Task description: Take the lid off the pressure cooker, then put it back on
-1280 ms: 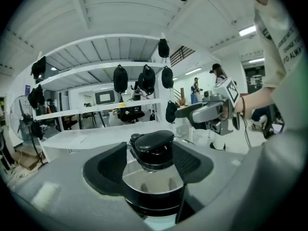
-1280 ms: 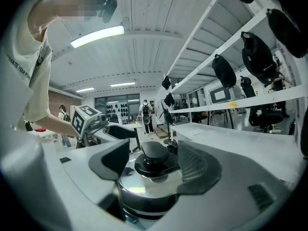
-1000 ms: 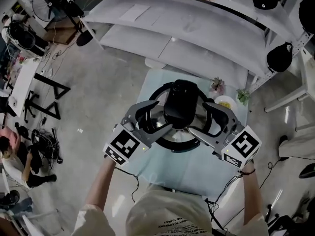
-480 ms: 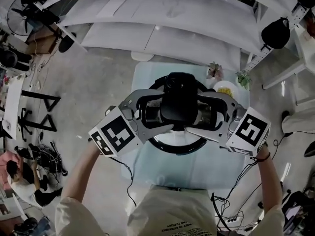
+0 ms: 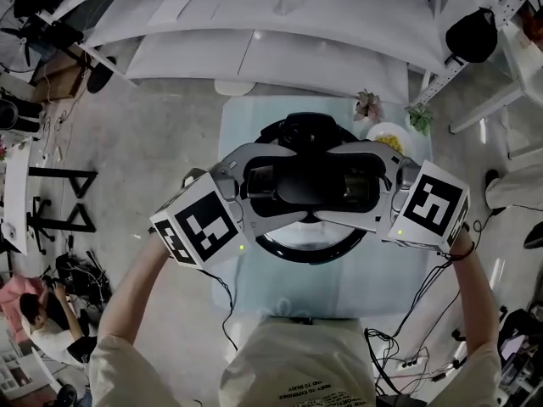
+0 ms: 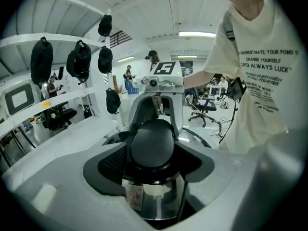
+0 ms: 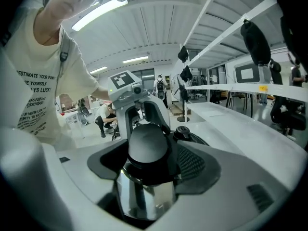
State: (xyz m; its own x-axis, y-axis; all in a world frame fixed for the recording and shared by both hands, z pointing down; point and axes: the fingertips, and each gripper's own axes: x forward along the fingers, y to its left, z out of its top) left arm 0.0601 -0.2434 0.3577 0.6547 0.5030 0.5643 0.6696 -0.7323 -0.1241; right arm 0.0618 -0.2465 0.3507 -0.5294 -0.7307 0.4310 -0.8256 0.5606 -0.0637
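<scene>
Lid handle (image 5: 310, 186), black: clamped from both sides by my left tongs (image 5: 284, 186) and right tongs (image 5: 339, 186), over cooker (image 5: 310, 249) on desk (image 5: 254, 287).

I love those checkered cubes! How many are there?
2. The left marker cube is lower left in the head view; the right marker cube is opposite, across the lid. None looks hidden.

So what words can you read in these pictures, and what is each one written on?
T-shirt: "...DERESTIMATE YOUR POWER TO / CHANGE YOURSELF / ...UPID ALWAYS LUCK"; the line starts are cut off.
Sticker on the steel pressure cooker: a red sign, print too small to read.
Yellow label on the shelf: too small to read.
Marker cubes: black-and-white squares only, no words.
</scene>
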